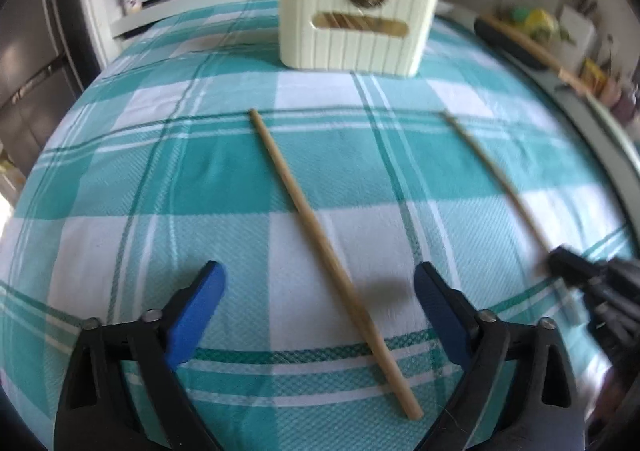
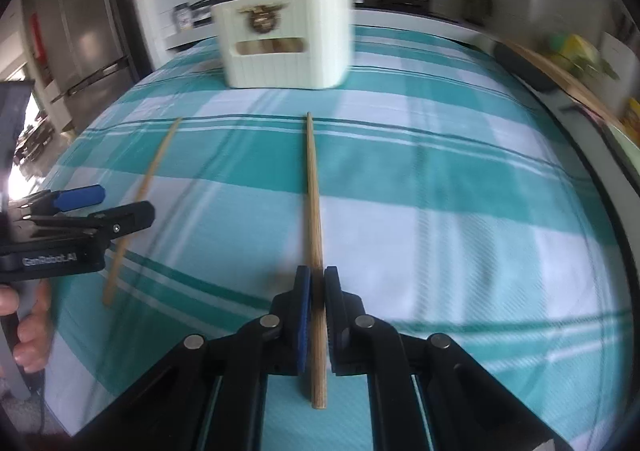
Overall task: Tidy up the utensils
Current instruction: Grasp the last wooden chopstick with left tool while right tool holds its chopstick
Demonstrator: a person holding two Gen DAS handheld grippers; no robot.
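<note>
Our right gripper (image 2: 317,287) has its jaws pinched on one chopstick (image 2: 313,207) near its thick end. Our left gripper (image 1: 320,291) hangs wide apart over the other chopstick (image 1: 320,243), flat on the checked cloth (image 1: 140,155). We should lift level, then tip it into the cream holder (image 2: 286,39) beyond.

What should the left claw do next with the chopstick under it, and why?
Probably close the left claw on the chopstick lying between its open fingers. The right claw looks already shut on the other chopstick, and the white holder stands beyond on the checked cloth.
</note>
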